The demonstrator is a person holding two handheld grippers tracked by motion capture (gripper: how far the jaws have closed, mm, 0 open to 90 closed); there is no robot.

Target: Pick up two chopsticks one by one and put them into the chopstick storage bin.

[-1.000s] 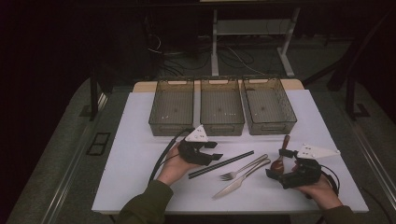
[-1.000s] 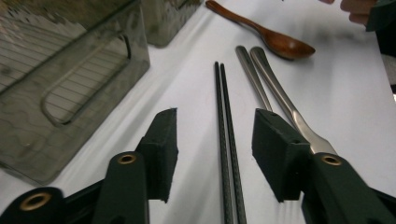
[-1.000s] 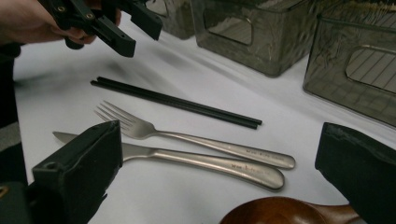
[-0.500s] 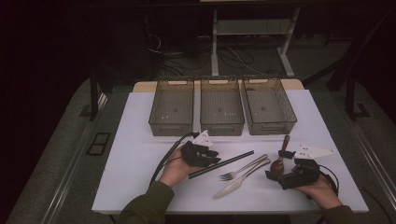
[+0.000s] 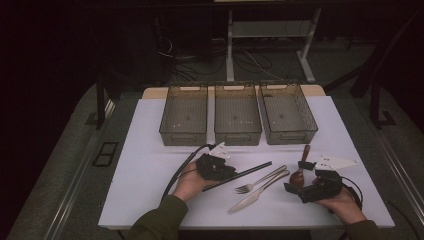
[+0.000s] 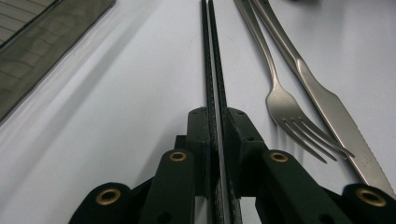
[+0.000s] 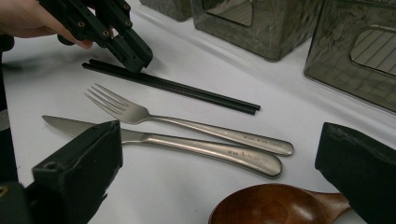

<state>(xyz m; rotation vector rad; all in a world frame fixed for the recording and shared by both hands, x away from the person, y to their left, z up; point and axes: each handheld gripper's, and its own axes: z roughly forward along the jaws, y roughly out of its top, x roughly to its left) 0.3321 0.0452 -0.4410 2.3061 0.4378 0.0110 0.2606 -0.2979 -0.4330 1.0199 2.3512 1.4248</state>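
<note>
Black chopsticks clenched in left tool; right tool gapes beside the spoon

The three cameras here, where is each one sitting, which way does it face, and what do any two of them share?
High view: above the table's near side, looking forward and down at three clear plastic bins; both forearms and tongs enter below.
Left gripper view: on the left tongs, looking along the pair of black chopsticks they pinch.
Right gripper view: on the open right tongs, low over a dark wooden spoon; the other hand shows.
Shared: steel fork and steel knife.
</note>
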